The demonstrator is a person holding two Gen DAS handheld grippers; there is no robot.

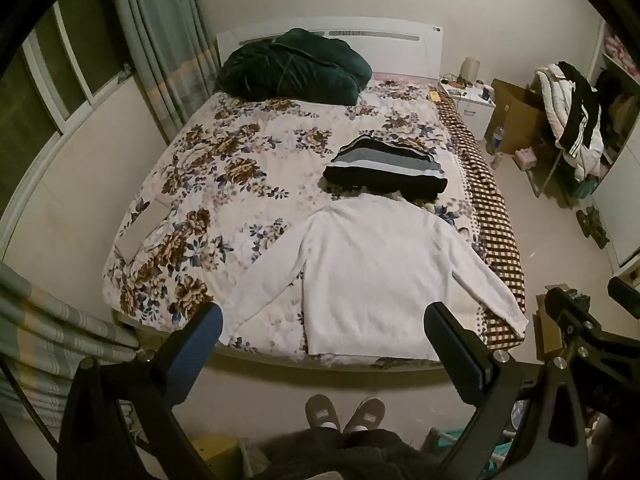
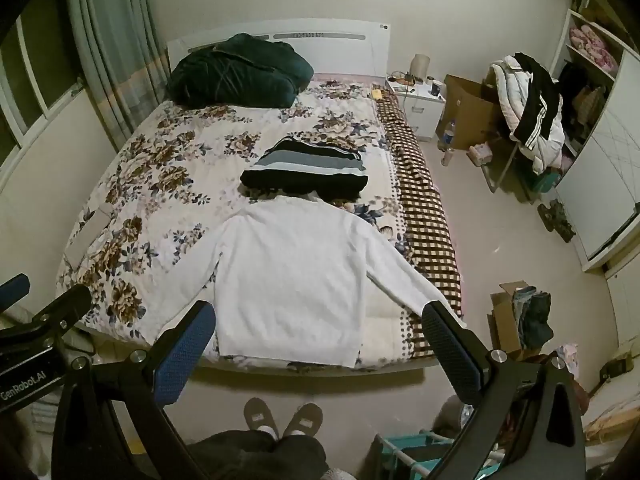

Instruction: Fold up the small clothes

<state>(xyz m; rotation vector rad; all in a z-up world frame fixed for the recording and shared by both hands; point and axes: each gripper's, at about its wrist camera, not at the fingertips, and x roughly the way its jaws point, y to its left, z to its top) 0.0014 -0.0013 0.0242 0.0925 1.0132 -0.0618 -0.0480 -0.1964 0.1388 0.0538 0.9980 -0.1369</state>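
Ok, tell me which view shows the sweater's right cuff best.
Left wrist: the sweater lies spread flat with its right cuff fully clear. In the right wrist view, a finger of the right gripper covers that cuff.

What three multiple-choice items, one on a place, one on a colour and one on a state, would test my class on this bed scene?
1. Where does the striped folded sweater lie?
A. beyond the white sweater's collar
B. on the floor
C. on the nightstand

2. What colour is the spread-out sweater?
A. red
B. white
C. black

3. How are the left gripper's fingers?
A. shut on a sleeve
B. shut on nothing
C. apart, holding nothing

Answers: 1 A, it rests on the floral bedspread just past the collar. 2 B, the whole knit is white. 3 C, the fingers stand wide apart before the bed.
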